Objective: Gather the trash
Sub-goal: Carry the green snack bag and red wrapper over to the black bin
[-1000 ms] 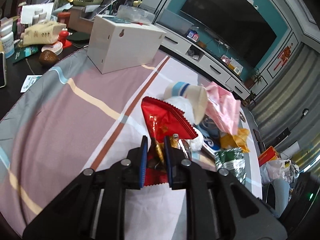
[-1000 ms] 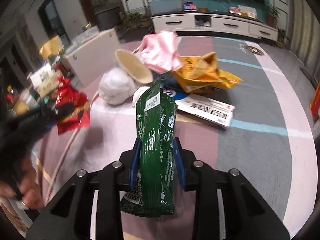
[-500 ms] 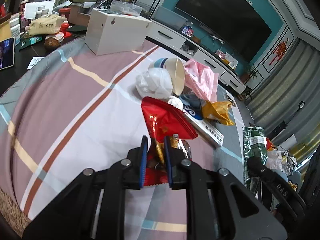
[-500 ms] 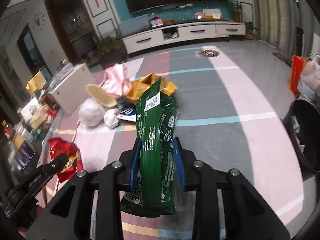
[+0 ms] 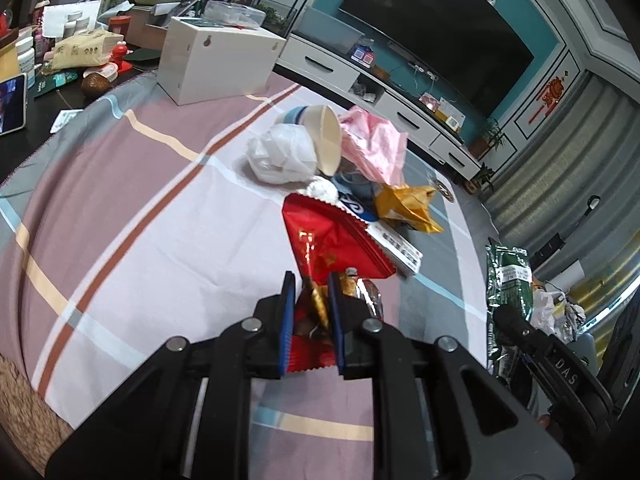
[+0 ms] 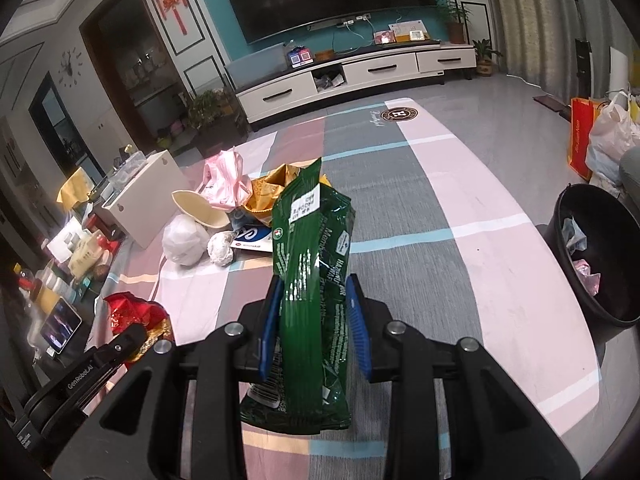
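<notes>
My left gripper (image 5: 312,300) is shut on a crumpled red snack wrapper (image 5: 328,240), held above the checked cloth (image 5: 120,200). In the right wrist view my right gripper (image 6: 314,312) is shut on a tall green snack bag (image 6: 312,248), which stands upright between the blue pads. The trash pile lies ahead on the cloth: a white crumpled bag (image 5: 280,156), a paper cup (image 5: 324,136), a pink bag (image 5: 376,144), a yellow wrapper (image 5: 408,204) and a flat white box (image 5: 394,246). A black bin (image 6: 600,256) with some rubbish inside stands at the right.
A white box (image 5: 216,64) sits at the cloth's far left edge. Beyond it a dark table is crowded with bottles, packets and a lit phone (image 5: 12,104). Shopping bags (image 6: 592,140) stand behind the bin, and a long TV cabinet (image 6: 352,76) lines the far wall.
Both grippers have drawn back from the pile, each keeping its wrapper. The right gripper rose and swung to the right, and the black bin came into its view.
</notes>
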A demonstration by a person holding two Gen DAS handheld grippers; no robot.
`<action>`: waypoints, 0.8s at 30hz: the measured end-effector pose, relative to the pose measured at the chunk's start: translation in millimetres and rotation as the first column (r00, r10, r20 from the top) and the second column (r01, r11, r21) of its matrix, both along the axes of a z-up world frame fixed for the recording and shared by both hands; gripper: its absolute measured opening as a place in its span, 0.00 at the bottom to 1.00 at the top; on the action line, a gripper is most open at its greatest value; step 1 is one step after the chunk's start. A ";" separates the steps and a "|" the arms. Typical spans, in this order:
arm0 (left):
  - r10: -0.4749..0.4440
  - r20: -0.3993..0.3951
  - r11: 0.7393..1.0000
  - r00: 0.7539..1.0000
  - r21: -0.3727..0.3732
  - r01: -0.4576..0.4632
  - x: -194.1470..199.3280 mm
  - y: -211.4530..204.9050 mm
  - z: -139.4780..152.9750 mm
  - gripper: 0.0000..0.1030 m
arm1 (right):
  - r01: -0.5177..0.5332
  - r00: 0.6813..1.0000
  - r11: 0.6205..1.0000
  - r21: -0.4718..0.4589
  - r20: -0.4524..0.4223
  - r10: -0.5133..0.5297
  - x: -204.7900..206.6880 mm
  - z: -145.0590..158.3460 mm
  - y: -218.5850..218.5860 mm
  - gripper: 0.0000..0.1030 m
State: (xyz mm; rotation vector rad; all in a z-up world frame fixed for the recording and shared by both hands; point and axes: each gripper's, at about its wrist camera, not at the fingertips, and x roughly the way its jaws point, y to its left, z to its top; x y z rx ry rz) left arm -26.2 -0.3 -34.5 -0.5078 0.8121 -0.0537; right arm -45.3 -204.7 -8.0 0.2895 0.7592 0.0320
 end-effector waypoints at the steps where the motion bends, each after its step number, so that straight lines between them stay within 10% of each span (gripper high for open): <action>1: -0.009 -0.001 1.000 1.000 -0.009 0.009 -0.9 -2.0 0.9 0.17 | 0.004 1.000 1.000 0.002 0.003 -0.004 -1.7 0.9 -1.0 0.31; 24: -0.097 0.065 0.995 0.993 0.012 0.096 -13.3 -38.6 32.1 0.17 | 0.074 0.989 0.997 0.008 0.126 -0.074 -27.8 47.0 -29.2 0.31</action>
